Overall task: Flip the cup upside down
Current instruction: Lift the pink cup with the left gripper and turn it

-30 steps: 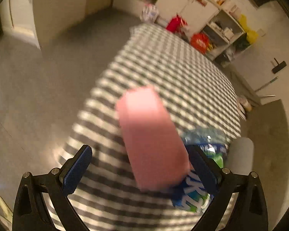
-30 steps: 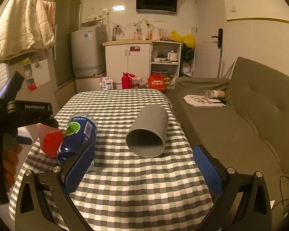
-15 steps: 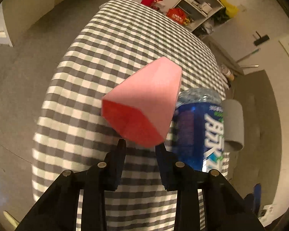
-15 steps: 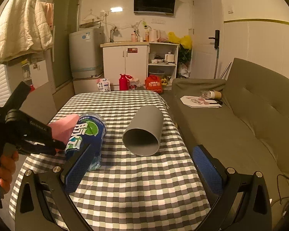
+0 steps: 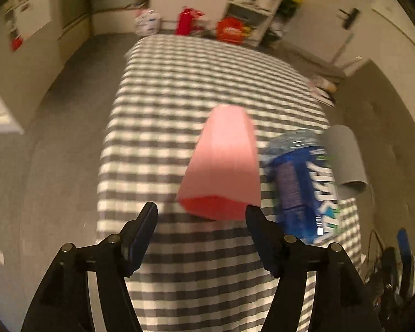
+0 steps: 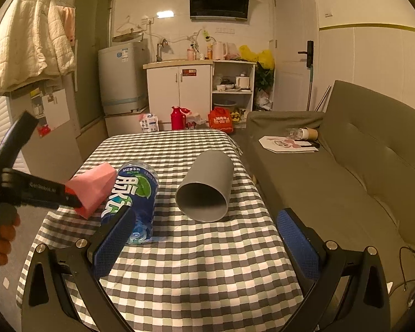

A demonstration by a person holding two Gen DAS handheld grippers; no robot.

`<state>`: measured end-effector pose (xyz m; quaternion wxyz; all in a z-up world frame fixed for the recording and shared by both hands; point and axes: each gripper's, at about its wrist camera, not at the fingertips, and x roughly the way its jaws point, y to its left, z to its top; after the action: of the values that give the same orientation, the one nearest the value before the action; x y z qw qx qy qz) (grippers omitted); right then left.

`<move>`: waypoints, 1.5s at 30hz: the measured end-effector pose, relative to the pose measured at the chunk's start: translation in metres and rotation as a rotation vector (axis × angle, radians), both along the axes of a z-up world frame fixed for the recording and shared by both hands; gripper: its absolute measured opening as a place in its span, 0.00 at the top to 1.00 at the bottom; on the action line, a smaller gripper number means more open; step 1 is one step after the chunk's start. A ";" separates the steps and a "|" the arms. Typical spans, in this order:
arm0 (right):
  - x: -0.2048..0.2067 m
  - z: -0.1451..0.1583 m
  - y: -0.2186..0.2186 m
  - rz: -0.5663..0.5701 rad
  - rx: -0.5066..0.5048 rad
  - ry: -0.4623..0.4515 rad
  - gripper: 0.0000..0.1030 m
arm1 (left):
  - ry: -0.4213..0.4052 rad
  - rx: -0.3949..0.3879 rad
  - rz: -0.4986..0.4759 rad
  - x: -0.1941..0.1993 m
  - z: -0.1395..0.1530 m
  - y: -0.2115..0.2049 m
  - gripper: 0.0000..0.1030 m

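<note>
The pink cup (image 5: 224, 166) lies in front of the left claw (image 5: 202, 218), its open reddish mouth turned toward the camera and its narrow closed end pointing away across the checkered bench (image 5: 179, 88). In the left wrist view the two fingers stand spread apart, one on each side of the cup's mouth, the right fingertip (image 5: 253, 215) just at the rim; whether it touches cannot be told, and the picture is blurred. From the right wrist view the same cup (image 6: 95, 189) sits tilted near the bench's left edge, at the tip of the left claw (image 6: 74, 200), with the person's hand (image 6: 2, 232) on the handle behind it. Just beside the cup, on its right, a blue water bottle (image 6: 132, 199) stands on the cloth, and further right a grey cup (image 6: 207, 185) lies on its side with its mouth facing the camera. The right claw (image 6: 204, 238) hangs wide open over the near end of the bench, holding nothing. A sofa (image 6: 359, 166) runs along the right.
</note>
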<state>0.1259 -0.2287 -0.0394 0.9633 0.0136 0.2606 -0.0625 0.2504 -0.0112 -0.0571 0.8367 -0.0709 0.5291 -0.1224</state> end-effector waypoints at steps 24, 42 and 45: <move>0.006 -0.006 -0.005 -0.015 0.025 0.015 0.00 | 0.106 -0.159 0.084 0.048 -0.005 -0.014 0.32; -0.002 0.003 -0.007 -0.017 0.010 -0.005 0.00 | 0.174 -0.155 0.011 -0.030 -0.028 -0.031 0.38; -0.009 0.011 -0.008 -0.014 0.014 -0.011 0.00 | 0.183 -0.162 0.011 -0.068 -0.029 -0.035 0.38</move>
<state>0.1165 -0.2371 -0.0285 0.9641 0.0224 0.2557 -0.0673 0.1827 -0.0459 -0.0866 0.7772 -0.1521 0.5910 -0.1534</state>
